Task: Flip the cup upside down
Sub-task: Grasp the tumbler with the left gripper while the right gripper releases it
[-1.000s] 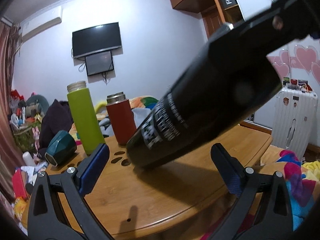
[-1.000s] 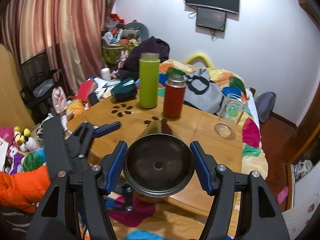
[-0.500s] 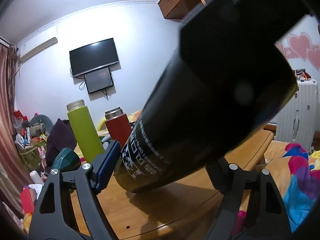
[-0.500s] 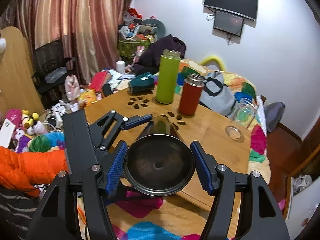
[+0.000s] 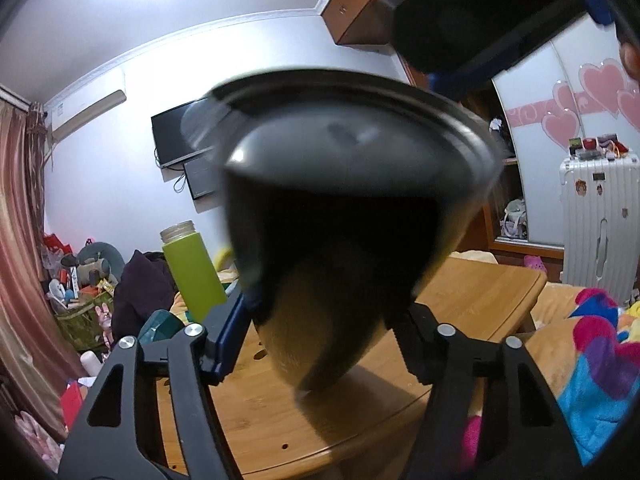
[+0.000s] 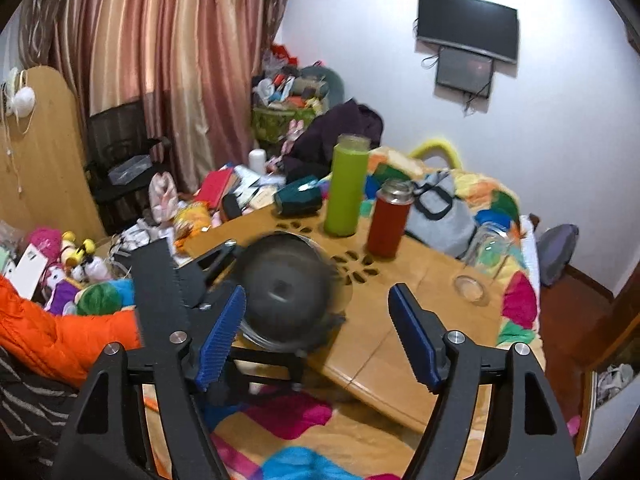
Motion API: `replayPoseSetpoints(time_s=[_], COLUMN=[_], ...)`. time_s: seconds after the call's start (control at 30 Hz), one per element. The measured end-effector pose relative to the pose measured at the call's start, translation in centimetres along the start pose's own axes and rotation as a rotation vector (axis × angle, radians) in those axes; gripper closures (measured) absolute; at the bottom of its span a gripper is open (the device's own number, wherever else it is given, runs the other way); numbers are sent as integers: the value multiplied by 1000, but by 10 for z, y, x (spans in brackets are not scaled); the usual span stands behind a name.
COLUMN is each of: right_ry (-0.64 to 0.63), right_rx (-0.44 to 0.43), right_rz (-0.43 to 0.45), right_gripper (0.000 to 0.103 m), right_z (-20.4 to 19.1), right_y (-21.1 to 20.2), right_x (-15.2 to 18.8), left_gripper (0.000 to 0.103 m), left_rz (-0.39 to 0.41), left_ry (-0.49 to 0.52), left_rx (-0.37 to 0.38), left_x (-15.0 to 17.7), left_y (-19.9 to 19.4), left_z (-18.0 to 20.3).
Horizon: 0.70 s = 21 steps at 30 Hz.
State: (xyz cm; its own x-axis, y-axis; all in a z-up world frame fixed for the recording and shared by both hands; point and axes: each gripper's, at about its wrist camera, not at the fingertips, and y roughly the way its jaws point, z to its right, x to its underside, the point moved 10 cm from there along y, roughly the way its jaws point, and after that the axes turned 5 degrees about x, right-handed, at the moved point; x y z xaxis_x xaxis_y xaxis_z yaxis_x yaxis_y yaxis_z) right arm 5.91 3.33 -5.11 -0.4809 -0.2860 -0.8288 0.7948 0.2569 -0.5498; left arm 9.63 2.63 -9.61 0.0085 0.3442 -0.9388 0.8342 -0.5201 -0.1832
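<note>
The black tumbler cup [image 5: 340, 240] fills the left wrist view, tilted, its wide end up and near the camera, its narrow end low over the wooden table [image 5: 480, 296]. My left gripper [image 5: 324, 336] is shut on the cup, which sits between its blue pads. In the right wrist view the cup [image 6: 286, 292] shows blurred, end-on, held in the left gripper [image 6: 192, 280]. My right gripper [image 6: 318, 340] is open and empty, just behind and above the cup; part of it shows at the top of the left wrist view [image 5: 480, 20].
On the table stand a green bottle [image 6: 346, 188], a red flask [image 6: 388, 220] and a clear glass [image 6: 482, 268]. A teal cup [image 6: 298, 200] lies on its side at the far edge. Clutter and bedding surround the table; a white suitcase [image 5: 596, 224] stands right.
My right gripper has opened and let go of the cup and drawn back. My left gripper has closed on the cup, which has tipped with its wide end toward the left camera.
</note>
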Motion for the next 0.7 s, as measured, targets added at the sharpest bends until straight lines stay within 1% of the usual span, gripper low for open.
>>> replayPoseSetpoints(time_s=[0.07, 0.1, 0.23, 0.3, 0.37, 0.47, 0.53, 0.63, 0.7], right_ry=[24, 33, 89, 108, 134, 165, 184, 195, 199], right_rx=[43, 56, 95, 130, 142, 169, 172, 204, 218], right_rz=[7, 7, 0, -5, -4, 6, 12, 25, 28], right_gripper=[32, 32, 32, 32, 32, 32, 32, 32, 32], right_z=[11, 14, 30, 37, 43, 50, 54, 58, 59], right_y=[1, 2, 15, 25, 33, 43, 48, 54, 59], right_x=[0, 1, 6, 9, 11, 14, 14, 15, 16], left_gripper=[39, 39, 39, 39, 39, 39, 39, 39, 39], left_rz=[-21, -28, -54, -71, -94, -152, -190, -248, -285], left_ry=[-50, -63, -78, -103, -138, -210, -254, -301, -315], left_rx=[45, 55, 42, 54, 77, 130, 160, 202, 219], left_x=[-1, -1, -4, -5, -6, -5, -6, -7, -8], left_y=[1, 1, 2, 3, 4, 14, 20, 29, 36], left_z=[-5, -8, -17, -22, -29, -40, -49, -55, -60])
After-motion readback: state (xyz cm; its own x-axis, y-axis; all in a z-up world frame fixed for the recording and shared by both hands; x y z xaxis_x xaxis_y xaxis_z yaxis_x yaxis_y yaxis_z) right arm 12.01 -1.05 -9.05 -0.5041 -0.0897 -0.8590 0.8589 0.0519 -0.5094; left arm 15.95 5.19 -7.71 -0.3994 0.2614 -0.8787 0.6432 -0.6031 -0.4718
